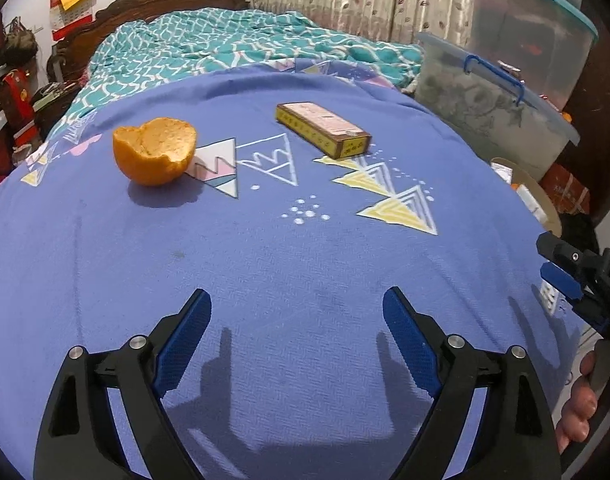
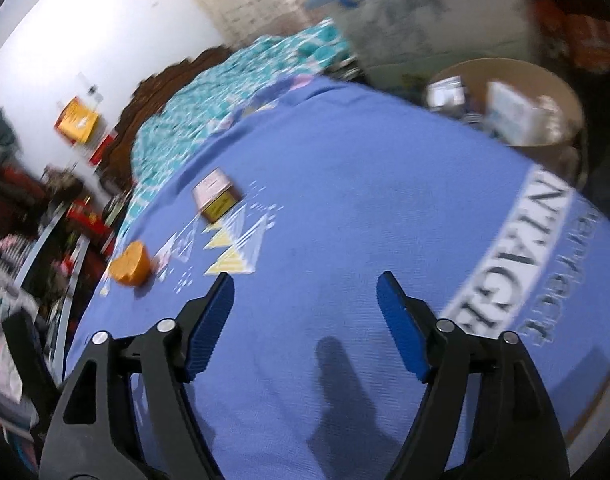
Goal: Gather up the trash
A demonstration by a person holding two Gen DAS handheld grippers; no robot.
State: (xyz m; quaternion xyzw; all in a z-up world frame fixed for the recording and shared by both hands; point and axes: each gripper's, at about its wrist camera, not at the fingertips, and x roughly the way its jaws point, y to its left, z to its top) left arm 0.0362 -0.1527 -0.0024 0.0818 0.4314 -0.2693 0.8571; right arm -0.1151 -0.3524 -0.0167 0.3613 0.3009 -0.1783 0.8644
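Note:
An orange peel lies on the blue patterned sheet, far left of my left gripper, which is open and empty. A small brown and pink carton lies beyond it to the right. In the blurred right wrist view the peel and the carton lie to the left, and my right gripper is open and empty over the sheet. A round cardboard bin holding boxes and wrappers stands off the bed's right edge. The right gripper also shows in the left wrist view.
Clear plastic storage tubs with blue handles stand at the far right. A teal blanket is bunched at the head of the bed, by a carved wooden headboard. Cluttered shelves are on the left.

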